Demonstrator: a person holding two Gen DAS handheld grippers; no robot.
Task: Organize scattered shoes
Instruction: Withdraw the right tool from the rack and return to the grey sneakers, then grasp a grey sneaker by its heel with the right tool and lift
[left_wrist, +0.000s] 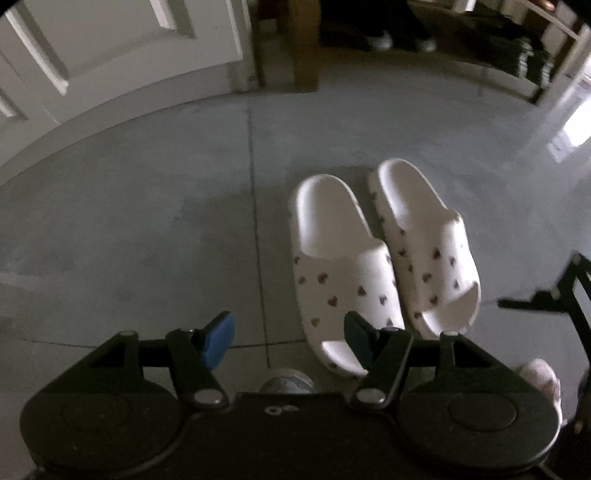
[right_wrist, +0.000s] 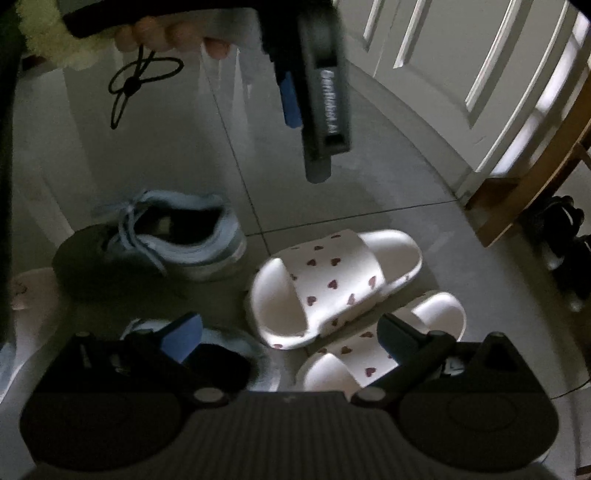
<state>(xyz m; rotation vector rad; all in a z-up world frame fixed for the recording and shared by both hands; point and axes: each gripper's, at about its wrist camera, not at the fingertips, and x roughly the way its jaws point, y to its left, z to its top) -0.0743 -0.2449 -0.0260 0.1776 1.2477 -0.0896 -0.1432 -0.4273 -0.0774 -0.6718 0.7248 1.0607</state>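
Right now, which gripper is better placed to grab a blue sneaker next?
Probably right. The right gripper hangs open just above a blue sneaker, while the left gripper faces only the white slippers.

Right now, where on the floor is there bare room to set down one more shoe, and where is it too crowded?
Free: the grey floor between the white door and the slippers, left of the tile joint. Also the strip beyond the slippers toward the wooden post. Crowded: beside the blue sneaker, where sneakers and slippers lie close together.
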